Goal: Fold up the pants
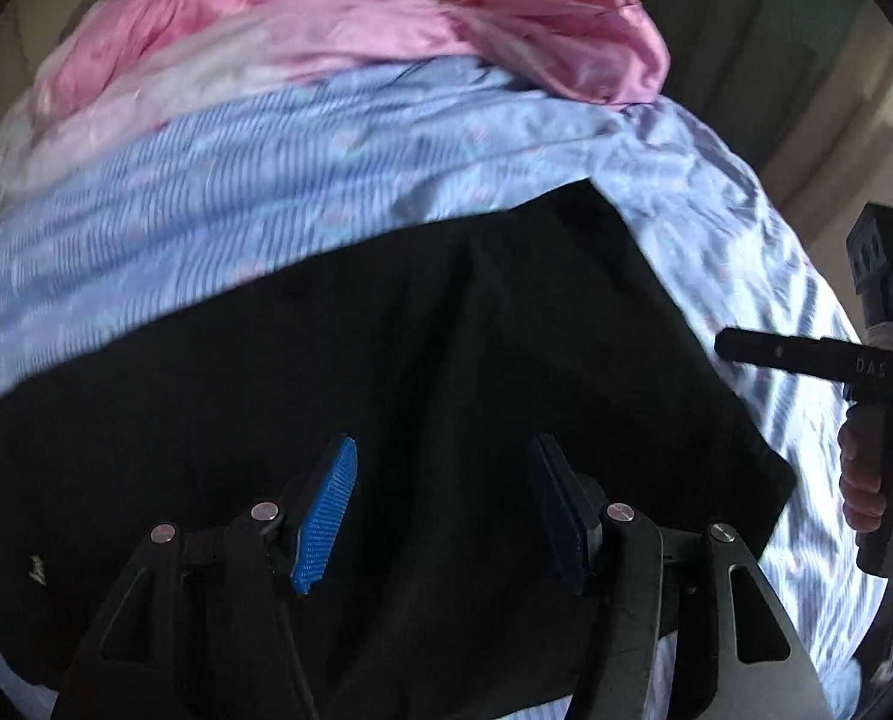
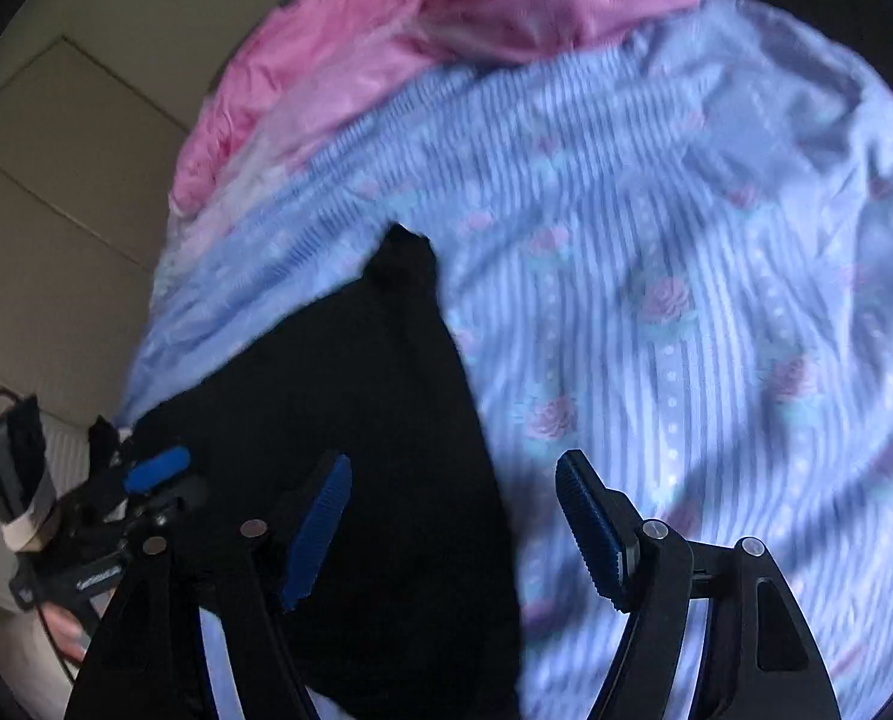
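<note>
Black pants (image 1: 386,372) spread on striped bed sheet (image 2: 656,276); left claw (image 1: 440,516) and right claw (image 2: 452,531) both released, above fabric.

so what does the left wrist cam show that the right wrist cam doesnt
Only the left wrist view shows the black pants as a wide spread panel with a small pale mark, plus the right gripper's handle in a hand. Only the right wrist view shows the rose print on the striped blue bedsheet clearly. Both show open blue-padded jaws over the pants, and the pink blanket beyond.
</note>
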A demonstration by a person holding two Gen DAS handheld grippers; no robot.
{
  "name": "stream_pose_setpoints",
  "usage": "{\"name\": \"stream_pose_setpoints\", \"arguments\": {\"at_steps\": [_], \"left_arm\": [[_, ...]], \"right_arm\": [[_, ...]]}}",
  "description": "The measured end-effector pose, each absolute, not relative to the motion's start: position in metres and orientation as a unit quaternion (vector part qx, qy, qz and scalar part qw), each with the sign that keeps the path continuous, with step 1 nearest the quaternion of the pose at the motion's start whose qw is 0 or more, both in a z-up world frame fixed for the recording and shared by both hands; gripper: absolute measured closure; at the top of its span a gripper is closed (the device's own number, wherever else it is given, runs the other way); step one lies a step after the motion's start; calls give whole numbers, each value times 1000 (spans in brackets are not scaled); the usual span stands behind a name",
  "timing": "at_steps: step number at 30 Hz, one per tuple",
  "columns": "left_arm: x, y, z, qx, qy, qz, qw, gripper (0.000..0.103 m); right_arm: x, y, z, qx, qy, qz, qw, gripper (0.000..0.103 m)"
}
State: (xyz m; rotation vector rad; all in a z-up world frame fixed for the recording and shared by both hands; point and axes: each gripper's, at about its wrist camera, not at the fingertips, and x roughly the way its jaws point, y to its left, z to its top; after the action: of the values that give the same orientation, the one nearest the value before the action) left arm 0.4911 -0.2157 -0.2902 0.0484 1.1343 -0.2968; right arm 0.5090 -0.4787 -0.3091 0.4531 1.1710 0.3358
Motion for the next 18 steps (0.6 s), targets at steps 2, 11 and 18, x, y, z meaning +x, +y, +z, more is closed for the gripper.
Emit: {"name": "stream_pose_setpoints", "arguments": {"at_steps": [2, 11, 18], "left_arm": [[492, -215, -299, 18, 537, -134, 833, 45], [492, -216, -325, 34, 545, -120, 829, 45], [496, -214, -338, 24, 546, -118, 829, 45]], "right_arm": [[510, -479, -324, 231, 554, 177, 780, 32], [498, -481, -348, 290, 539, 252, 750, 37], [517, -478, -360, 350, 529, 284, 720, 37]]}}
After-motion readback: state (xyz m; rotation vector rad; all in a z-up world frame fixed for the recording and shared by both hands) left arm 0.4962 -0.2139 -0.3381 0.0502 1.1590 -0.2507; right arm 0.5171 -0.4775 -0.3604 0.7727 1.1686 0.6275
